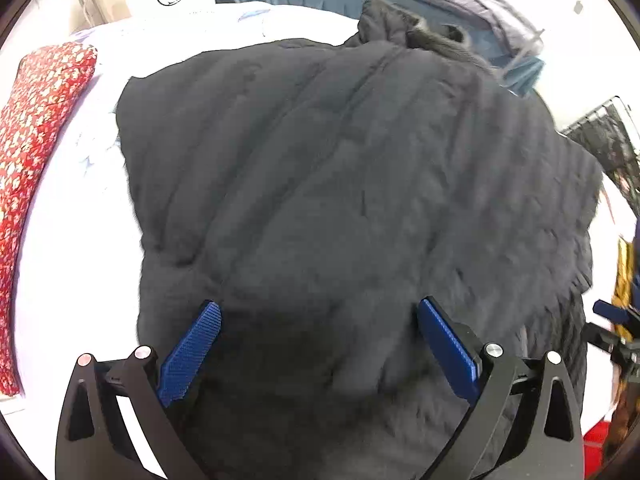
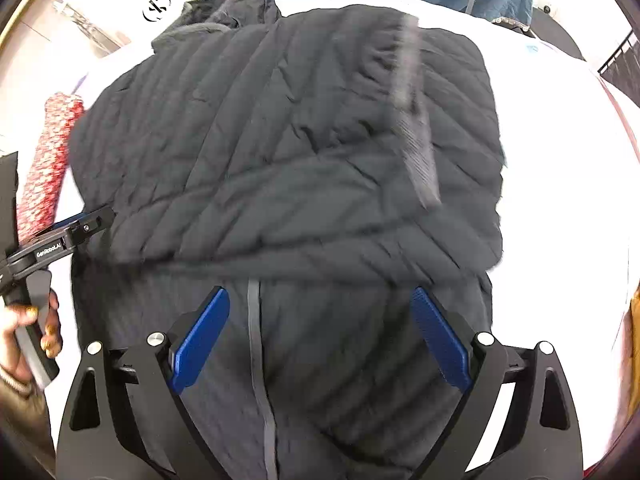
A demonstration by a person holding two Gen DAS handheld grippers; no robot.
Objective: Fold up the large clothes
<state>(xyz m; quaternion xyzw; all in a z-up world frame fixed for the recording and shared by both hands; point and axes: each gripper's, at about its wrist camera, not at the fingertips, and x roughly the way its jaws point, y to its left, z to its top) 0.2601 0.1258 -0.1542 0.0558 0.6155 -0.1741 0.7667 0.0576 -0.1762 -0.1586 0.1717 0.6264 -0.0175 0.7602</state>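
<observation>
A dark quilted jacket (image 1: 340, 168) lies folded over on a white bed (image 1: 80, 216), a red patterned cushion (image 1: 36, 152) beside it; above the jacket the left gripper (image 1: 318, 320) and right gripper (image 2: 320, 308) hang, jaws spread wide, holding nothing

Bright overhead light blows out the white bed (image 1: 72, 240) to glare. The dark jacket (image 1: 340, 168) smears with motion blur, and fisheye distortion bends both views' edges.

jacket (image 2: 288, 184) – near hem cut off by frame | grey strip (image 2: 414, 128) – motion-blurred
</observation>
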